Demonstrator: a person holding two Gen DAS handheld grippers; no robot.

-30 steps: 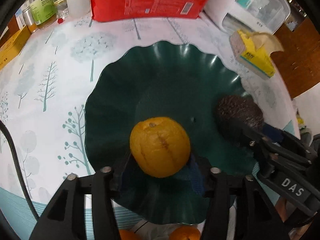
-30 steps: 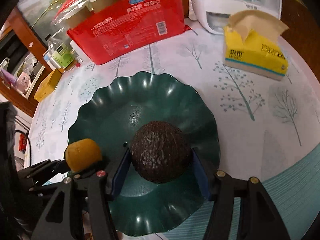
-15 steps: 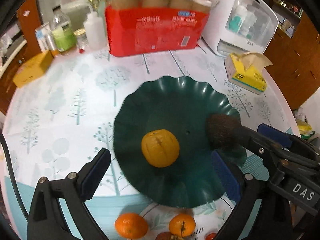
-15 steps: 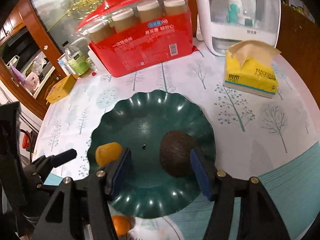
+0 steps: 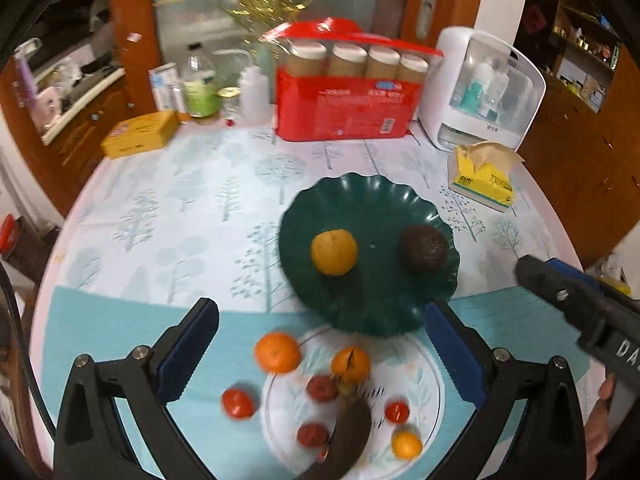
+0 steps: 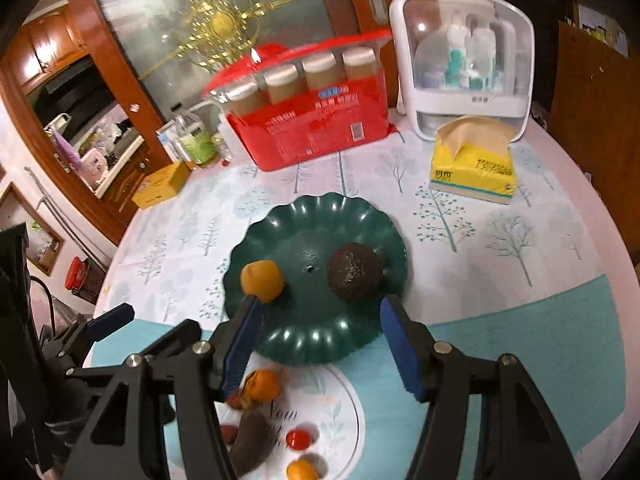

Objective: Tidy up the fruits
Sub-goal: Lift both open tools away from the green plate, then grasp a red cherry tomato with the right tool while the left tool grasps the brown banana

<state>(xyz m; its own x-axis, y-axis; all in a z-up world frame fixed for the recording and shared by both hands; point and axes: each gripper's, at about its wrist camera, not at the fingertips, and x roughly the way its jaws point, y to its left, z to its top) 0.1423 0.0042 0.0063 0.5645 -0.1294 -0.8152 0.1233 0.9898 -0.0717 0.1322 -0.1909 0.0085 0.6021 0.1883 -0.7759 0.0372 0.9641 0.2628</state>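
Note:
A dark green scalloped plate holds a yellow-orange citrus on its left and a dark avocado on its right. My left gripper is open and empty, raised above the near side of the table. My right gripper is open and empty, just in front of the green plate. Below, a white patterned plate carries several small fruits: oranges, red ones and a dark long fruit. An orange and a red fruit lie beside it.
At the back stand a red pack of jars, a white clear-fronted case, a yellow tissue box, a yellow carton and bottles. The round table's edge curves at the right.
Both grippers let go of their fruit, opened and pulled back and up from the green plate. The citrus and avocado stay on it. The white plate of small fruits came into view.

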